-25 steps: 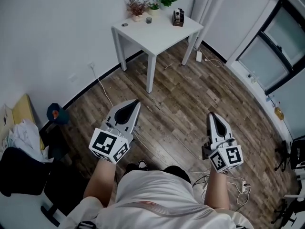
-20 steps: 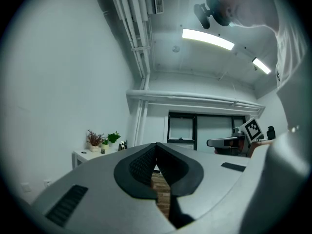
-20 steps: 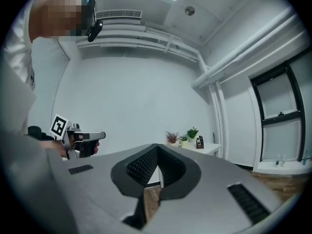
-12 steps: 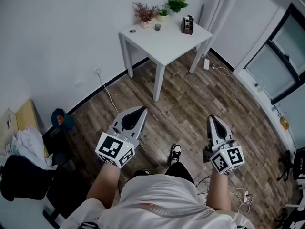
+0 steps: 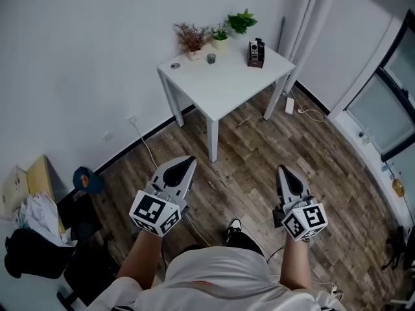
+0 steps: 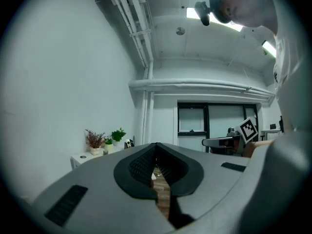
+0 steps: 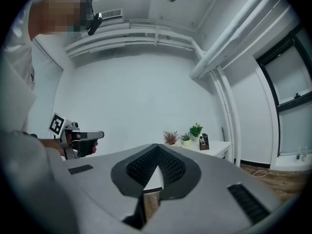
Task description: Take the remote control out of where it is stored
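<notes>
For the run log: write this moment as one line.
remote control: in holder on white table, unreached | left hand-held gripper: shut, empty | right hand-held gripper: shut, empty

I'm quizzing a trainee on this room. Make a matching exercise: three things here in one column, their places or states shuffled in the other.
1 green plant
2 power strip
3 right gripper

a shut, nothing held
b back corner of the white table
c on the wood floor

Pairs: 1-b, 2-c, 3-a
</notes>
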The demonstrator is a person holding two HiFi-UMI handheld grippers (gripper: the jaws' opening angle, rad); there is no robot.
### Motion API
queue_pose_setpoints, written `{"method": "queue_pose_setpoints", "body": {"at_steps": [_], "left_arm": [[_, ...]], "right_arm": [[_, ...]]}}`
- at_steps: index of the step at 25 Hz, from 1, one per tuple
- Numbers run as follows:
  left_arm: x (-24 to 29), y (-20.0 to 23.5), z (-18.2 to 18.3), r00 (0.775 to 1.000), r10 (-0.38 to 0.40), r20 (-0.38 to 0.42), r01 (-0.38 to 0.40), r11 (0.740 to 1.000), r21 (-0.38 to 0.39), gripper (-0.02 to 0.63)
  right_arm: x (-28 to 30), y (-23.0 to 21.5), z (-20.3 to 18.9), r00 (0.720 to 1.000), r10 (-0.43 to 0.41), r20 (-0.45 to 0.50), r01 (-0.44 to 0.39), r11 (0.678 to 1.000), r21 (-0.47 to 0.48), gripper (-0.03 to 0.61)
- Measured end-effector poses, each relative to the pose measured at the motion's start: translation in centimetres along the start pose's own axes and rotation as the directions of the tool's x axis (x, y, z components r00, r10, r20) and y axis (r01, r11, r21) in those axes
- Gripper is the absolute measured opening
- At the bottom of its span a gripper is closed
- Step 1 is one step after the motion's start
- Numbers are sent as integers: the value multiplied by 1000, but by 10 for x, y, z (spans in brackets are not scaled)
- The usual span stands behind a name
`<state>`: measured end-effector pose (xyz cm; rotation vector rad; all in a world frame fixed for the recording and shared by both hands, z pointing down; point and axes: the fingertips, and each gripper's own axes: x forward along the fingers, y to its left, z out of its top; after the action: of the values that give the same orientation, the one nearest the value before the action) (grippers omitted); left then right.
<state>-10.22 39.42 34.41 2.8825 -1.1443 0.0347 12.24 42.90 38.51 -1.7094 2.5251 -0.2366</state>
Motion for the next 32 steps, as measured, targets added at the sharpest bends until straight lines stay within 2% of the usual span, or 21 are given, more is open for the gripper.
{"method": "queue_pose_setpoints", "body": {"at_steps": [4,9,18,27,32], "left_arm": [[63,-2,7,999,39,3,-39,999,-5,5],[123,-11,17,998,64,6,-64,998,1,5],[181,-4,17,999,48,-21,-47,998,29,5],[236,59,5,1000,15,-4,-15,1000,-15,5],[270,124,10,1000,-18,6,18,999,-34,5]], "right_arm": [[25,-64,11,1000,18,-10,-18,1000,7,17],[47,-123,26,999,53,5,-52,999,-6,17],[77,-177,15,1000,21,-4,-21,998,58,17],[151,-200,16,1000,-5,-9,5,1000,9,17],[218,-206,28,999,-47,-24,46,999,-15,17]]}}
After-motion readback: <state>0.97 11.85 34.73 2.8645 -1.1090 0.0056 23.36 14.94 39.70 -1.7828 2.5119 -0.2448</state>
